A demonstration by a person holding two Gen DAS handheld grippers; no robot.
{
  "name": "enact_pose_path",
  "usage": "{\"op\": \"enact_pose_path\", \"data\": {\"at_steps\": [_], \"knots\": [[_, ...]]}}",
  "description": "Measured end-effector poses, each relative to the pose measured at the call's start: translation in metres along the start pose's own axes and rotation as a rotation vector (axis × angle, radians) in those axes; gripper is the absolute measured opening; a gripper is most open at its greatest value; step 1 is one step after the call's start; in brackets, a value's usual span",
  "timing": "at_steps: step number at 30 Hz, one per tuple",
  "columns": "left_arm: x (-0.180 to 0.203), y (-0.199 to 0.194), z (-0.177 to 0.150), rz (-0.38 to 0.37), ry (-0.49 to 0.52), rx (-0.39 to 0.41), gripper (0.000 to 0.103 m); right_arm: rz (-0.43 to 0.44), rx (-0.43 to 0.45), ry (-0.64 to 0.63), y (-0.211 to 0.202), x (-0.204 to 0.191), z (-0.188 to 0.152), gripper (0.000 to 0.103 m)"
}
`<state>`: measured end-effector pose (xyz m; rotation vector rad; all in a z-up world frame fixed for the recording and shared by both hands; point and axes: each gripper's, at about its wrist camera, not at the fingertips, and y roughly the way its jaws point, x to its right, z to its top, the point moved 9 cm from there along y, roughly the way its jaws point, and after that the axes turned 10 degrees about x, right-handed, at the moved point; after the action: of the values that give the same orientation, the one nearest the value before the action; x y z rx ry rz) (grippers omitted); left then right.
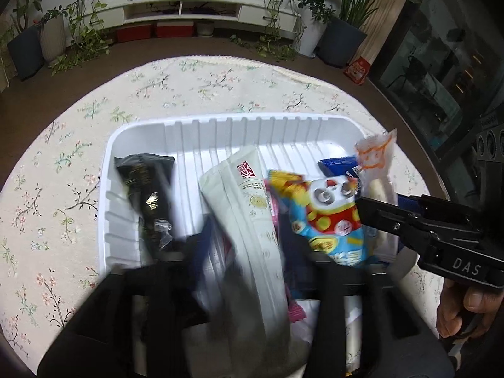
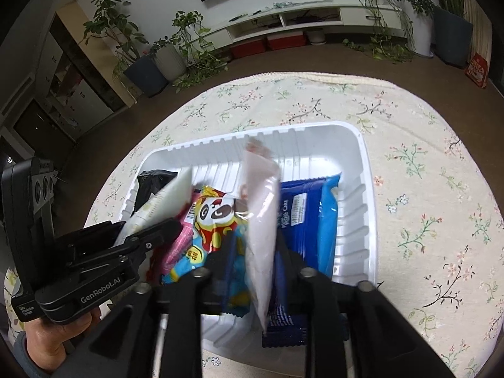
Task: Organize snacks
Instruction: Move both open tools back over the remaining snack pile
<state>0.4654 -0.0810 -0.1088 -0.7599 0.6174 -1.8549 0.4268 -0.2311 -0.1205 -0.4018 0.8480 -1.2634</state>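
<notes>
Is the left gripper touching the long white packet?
Touching. In the left wrist view the left gripper is closed on the long white packet, whose lower end runs between its fingers.

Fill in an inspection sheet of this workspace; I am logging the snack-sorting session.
Surface: round table with floral cloth.
Job's things: white ribbed tray holding black packet, panda packet, blue packet.
Clutter: nothing seen on the cloth.
Grippers: left gripper shut on long white packet; right gripper shut on clear packet; both over the tray.
Cables: some in the TV shelf.
Surroundings: potted plants, red boxes.
</notes>
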Motion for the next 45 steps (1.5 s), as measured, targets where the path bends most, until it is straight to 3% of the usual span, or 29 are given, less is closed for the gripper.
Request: {"op": "enact_pose_path", "data": {"at_steps": [5, 7, 10, 11, 13, 14, 15, 17, 18, 21, 23, 27, 30, 33, 35, 41, 45], "knots": [[0.011, -0.030, 0.010, -0.015, 0.012, 0.058, 0.084, 0.005, 0.046, -0.002, -0.016, -0.002, 0.011, 0.063], [0.012, -0.052, 0.012, -0.012, 0.014, 0.099, 0.098, 0.010, 0.068, 0.003, -0.027, -0.001, 0.016, 0.065], [0.016, -0.098, 0.009, -0.017, 0.053, 0.201, 0.103, 0.047, 0.106, 0.040, -0.052, 0.002, 0.023, 0.075], [0.017, -0.111, 0.008, -0.010, 0.070, 0.235, 0.102, 0.078, 0.131, 0.060, -0.067, 0.003, 0.025, 0.083], [0.020, -0.156, 0.001, 0.009, 0.098, 0.381, 0.103, 0.138, 0.178, 0.094, -0.092, 0.003, 0.027, 0.091], [0.020, -0.167, -0.004, 0.007, 0.090, 0.393, 0.103, 0.199, 0.220, 0.122, -0.111, 0.003, 0.026, 0.096], [0.018, -0.178, -0.015, 0.008, 0.070, 0.372, 0.103, 0.267, 0.252, 0.161, -0.130, 0.002, 0.023, 0.101], [0.006, -0.189, -0.050, 0.055, 0.010, 0.228, 0.103, 0.381, 0.264, 0.230, -0.166, 0.004, 0.008, 0.101], [0.003, -0.195, -0.059, 0.063, -0.014, 0.227, 0.102, 0.416, 0.284, 0.250, -0.182, 0.005, 0.002, 0.101], [-0.005, -0.221, -0.100, 0.035, -0.092, 0.266, 0.102, 0.444, 0.344, 0.336, -0.228, 0.017, -0.028, 0.103], [-0.007, -0.226, -0.137, 0.063, -0.111, 0.219, 0.102, 0.460, 0.340, 0.377, -0.245, 0.018, -0.050, 0.103], [0.003, -0.222, -0.194, 0.047, -0.118, 0.144, 0.102, 0.480, 0.301, 0.408, -0.264, 0.011, -0.108, 0.103], [0.008, -0.218, -0.215, 0.070, -0.070, 0.114, 0.102, 0.448, 0.208, 0.408, -0.259, 0.002, -0.146, 0.102], [0.012, -0.218, -0.214, 0.095, 0.005, 0.108, 0.101, 0.275, 0.192, 0.289, -0.257, -0.001, -0.166, 0.097], [0.018, -0.216, -0.210, 0.071, 0.049, 0.084, 0.101, 0.181, 0.170, 0.191, -0.253, -0.009, -0.175, 0.094], [0.026, -0.192, -0.205, 0.045, 0.191, -0.042, 0.100, 0.067, 0.132, -0.109, -0.232, -0.044, -0.197, 0.086], [0.024, -0.177, -0.211, 0.035, 0.223, -0.096, 0.097, 0.040, 0.102, -0.274, -0.219, -0.056, -0.214, 0.083]]}}
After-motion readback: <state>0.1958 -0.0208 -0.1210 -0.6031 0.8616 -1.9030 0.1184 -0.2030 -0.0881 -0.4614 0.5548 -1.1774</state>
